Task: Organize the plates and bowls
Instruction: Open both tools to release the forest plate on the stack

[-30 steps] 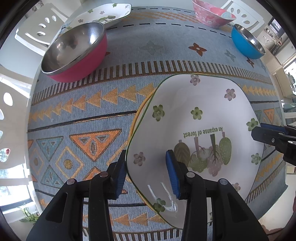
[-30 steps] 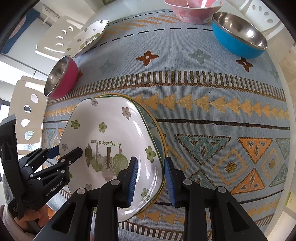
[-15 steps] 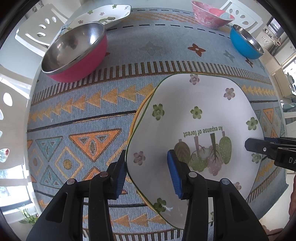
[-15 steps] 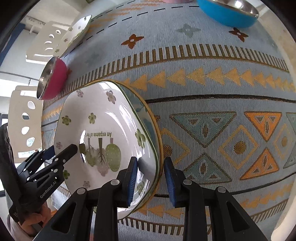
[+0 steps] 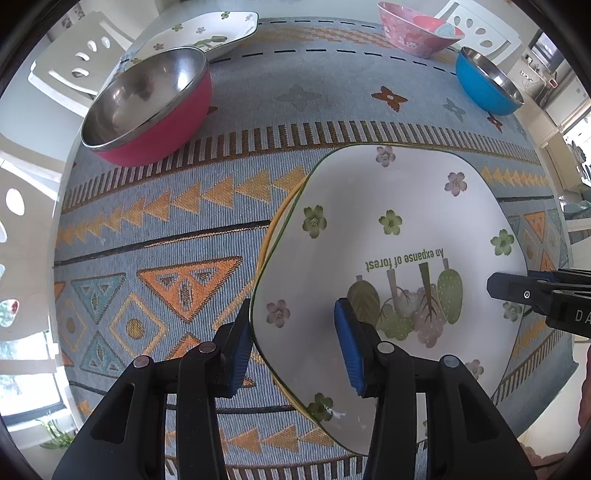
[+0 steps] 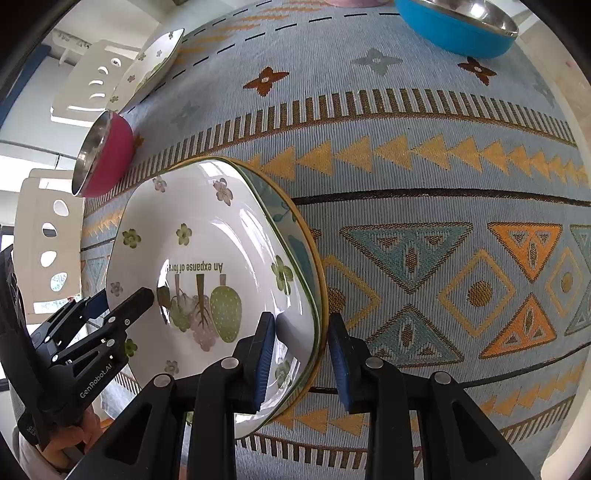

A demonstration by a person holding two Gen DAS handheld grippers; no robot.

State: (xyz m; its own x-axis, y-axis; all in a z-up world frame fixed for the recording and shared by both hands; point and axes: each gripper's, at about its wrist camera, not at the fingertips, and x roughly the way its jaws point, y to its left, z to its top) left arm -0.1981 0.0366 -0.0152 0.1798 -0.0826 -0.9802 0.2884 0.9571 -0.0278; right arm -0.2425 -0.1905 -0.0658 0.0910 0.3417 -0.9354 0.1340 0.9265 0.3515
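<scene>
A white plate point(image 5: 399, 221) point(image 6: 207, 236) printed with flowers and "An expanse of forest" lies nested on a second plate point(image 5: 273, 229) point(image 6: 280, 210) with a yellow rim, on the patterned tablecloth. My left gripper point(image 5: 295, 350) point(image 6: 123, 295) straddles the stack's left rim, one pad outside and one over the white plate, and is open with slack around the rim. My right gripper point(image 6: 301, 354) point(image 5: 513, 282) is at the opposite rim, shut on both plates with one pad inside the white plate and one outside the yellow rim.
A steel bowl with a pink outside point(image 5: 147, 107) point(image 6: 107, 155) stands at the back left. Behind it is another flowered plate point(image 5: 199, 37) point(image 6: 151, 66). A pink bowl point(image 5: 417, 29) and a blue steel bowl point(image 5: 487, 85) point(image 6: 458, 26) stand at the far right. White chairs point(image 5: 74, 70) ring the table.
My left jaws have spread slightly around the rim. The right gripper has rolled and reached a little further in over the plate's edge, so the plates look more tilted in its view.
</scene>
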